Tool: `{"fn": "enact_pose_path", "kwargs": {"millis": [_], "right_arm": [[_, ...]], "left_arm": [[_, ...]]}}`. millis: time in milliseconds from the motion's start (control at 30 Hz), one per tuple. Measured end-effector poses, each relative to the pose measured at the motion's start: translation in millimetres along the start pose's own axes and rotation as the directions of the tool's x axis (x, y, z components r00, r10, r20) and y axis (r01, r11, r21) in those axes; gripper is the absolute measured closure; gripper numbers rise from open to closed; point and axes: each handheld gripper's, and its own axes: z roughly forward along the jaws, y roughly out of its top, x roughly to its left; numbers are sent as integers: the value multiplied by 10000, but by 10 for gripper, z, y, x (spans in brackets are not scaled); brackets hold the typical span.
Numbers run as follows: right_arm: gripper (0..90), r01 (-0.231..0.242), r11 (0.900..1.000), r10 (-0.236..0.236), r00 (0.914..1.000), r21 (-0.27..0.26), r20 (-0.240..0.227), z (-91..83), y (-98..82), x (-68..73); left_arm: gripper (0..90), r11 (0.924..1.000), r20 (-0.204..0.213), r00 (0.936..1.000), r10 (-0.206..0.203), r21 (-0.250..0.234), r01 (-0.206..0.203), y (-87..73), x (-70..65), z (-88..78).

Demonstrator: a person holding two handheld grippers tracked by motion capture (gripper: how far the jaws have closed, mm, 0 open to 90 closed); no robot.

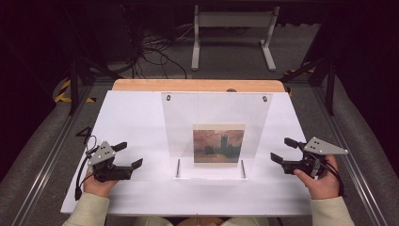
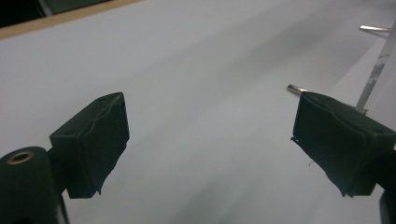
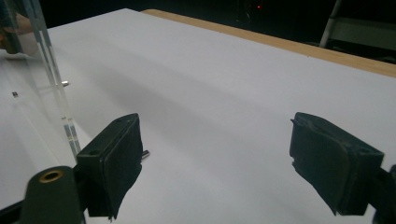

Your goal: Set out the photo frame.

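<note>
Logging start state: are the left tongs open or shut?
Open. The left tongs show a wide gap with bare white table between the jaws; the high view shows them spread too, holding nothing.

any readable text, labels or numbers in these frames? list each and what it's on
None readable.
The picture in the clear stand: a painted scene, with no caption or signature that can be made out.
Left gripper and right gripper: no markings legible on the plates or fingers.
Yellow and black hazard stripes on the floor: a pattern, no words.
</note>
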Motion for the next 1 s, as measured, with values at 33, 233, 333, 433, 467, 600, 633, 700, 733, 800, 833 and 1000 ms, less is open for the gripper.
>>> {"fn": "enact_pose_path", "kwargs": {"millis": [33, 233, 333, 433, 467, 600, 633, 700, 733, 800, 833, 1000], "right_arm": [[172, -54, 10000, 54, 10000, 21, -40, 20, -28, -5], [170, -188, 9991, 191, 9998, 369, -84, 137, -176, -30], [168, -195, 9987, 198, 9998, 480, -73, 175, -222, -30], [164, -150, 9963, 162, 9998, 846, -134, 250, -305, -19], [164, -150, 9963, 162, 9998, 846, -134, 250, -305, -19], [167, -39, 9946, 52, 9999, 1034, -117, 285, -332, 0], [167, -39, 9946, 52, 9999, 1034, -117, 285, -332, 0], [169, 88, 9939, -83, 10000, 1103, -53, 293, -331, 17], [168, 122, 9931, -117, 9999, 1169, -54, 301, -330, 21], [160, 156, 9920, -155, 9999, 1253, -25, 310, -328, 26], [159, 141, 9919, -140, 9999, 1264, -24, 311, -328, 24], [149, 28, 9918, -30, 10000, 1277, 11, 312, -329, 14]], "left_arm": [[105, 10000, 62, 10000, -52, -11, 52, -7, 4, 8], [105, 9997, 128, 9999, -25, 233, 22, -28, -13, 61], [105, 9994, 209, 9997, -111, 328, 104, -43, -8, 80], [105, 9989, 273, 9994, -227, 411, 215, -51, -7, 97], [105, 9990, 278, 9993, -231, 401, 220, -51, -7, 97], [105, 9989, 286, 9993, -230, 419, 217, -55, 0, 100], [105, 9989, 286, 9993, -230, 419, 217, -55, 0, 100], [105, 9988, 269, 9994, -230, 432, 218, -55, -3, 103], [105, 9988, 252, 9994, -222, 444, 211, -55, -3, 104], [105, 9988, 253, 9994, -219, 451, 207, -55, -1, 104], [105, 9987, 246, 9994, -226, 452, 214, -55, -2, 103], [106, 9987, 229, 9995, -230, 466, 219, -55, -2, 105]]}}
